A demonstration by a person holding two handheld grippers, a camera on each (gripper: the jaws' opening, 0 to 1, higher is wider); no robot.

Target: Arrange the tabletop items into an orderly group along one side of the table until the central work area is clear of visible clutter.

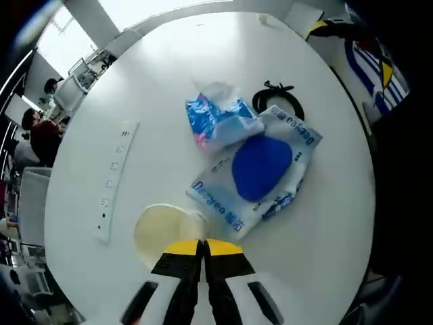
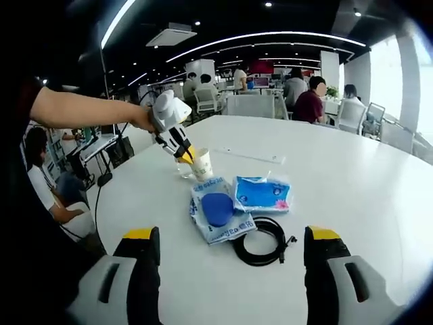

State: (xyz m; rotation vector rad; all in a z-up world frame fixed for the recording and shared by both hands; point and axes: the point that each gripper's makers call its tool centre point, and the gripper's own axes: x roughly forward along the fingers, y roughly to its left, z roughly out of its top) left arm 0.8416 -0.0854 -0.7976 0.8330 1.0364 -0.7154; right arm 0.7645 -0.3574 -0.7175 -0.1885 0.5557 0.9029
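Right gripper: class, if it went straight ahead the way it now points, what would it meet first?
Most likely the coiled black cable, which lies on the white table just ahead of the open right gripper. The wipes pack with the blue lid lies beyond it; depth is uncertain.

Wet-wipes pack point(image 1: 257, 172) with a blue oval lid lies flat mid-table. Blue tissue packet point(image 1: 215, 118) touches its far edge, crumpled. Black coiled cable point(image 1: 279, 101) lies just beside the wipes pack. Paper cup point(image 1: 164, 230) stands upright at the pack's other end, cream-coloured.
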